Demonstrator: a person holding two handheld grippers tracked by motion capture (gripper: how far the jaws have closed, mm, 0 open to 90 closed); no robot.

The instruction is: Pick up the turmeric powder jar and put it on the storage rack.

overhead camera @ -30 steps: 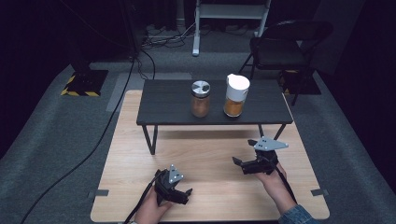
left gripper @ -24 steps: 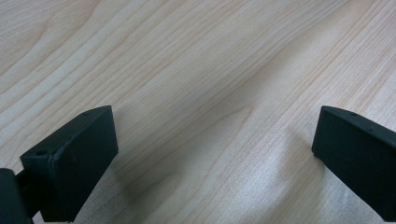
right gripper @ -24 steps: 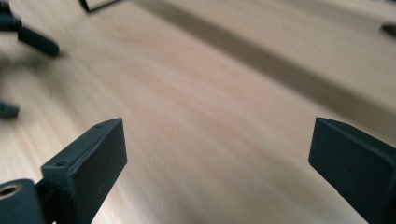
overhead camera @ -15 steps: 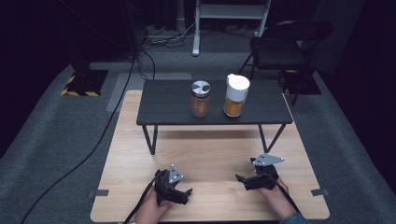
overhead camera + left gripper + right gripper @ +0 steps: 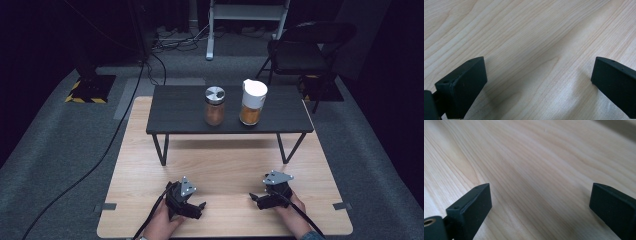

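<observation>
While both jars (image 5: 215, 106) stand untouched on the dark shelf (image 5: 175, 112), your left gripper (image 5: 199, 206) and right gripper (image 5: 254, 198) rest wide open, empty, well short of it; everything remains.

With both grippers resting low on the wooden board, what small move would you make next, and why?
Probably lift the right gripper and carry it forward toward the white-lidded jar. Both it and the left gripper are open and empty on the wooden board, and the two jars stand untouched on the black table.
</observation>
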